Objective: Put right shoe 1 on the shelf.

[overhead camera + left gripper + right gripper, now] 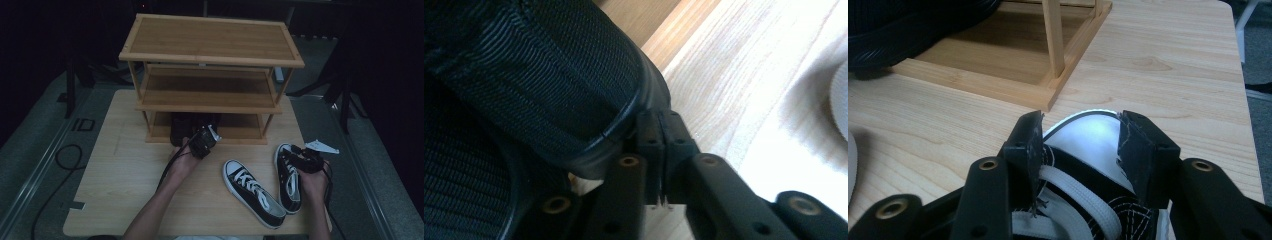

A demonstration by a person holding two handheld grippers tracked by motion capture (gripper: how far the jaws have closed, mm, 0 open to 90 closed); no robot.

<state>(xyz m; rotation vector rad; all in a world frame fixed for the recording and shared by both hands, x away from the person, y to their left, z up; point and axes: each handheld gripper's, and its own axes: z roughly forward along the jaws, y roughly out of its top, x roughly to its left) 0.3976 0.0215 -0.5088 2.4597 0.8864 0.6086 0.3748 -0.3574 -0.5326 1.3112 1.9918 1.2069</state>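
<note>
Left gripper (204,141) first: I've got it at the front edge of the wooden shoe rack (210,50), right by the dark shoe (186,126) sitting on the bottom shelf. Looking along it, my jaw tips are nearly pressed together, nothing between them, and the shoe's ribbed black upper (524,80) lies just beside them, off to one side. Moving right, a black-and-white sneaker (252,192) lies free on the table (125,170), toe toward the rack and slanted left. Then my right gripper (306,159), jaws spread around the second sneaker (289,177) with its white toe cap (1093,140) between them, pointing at the rack. So that shoe's long axis runs straight to the shelf; the right hand is nearer.
</note>
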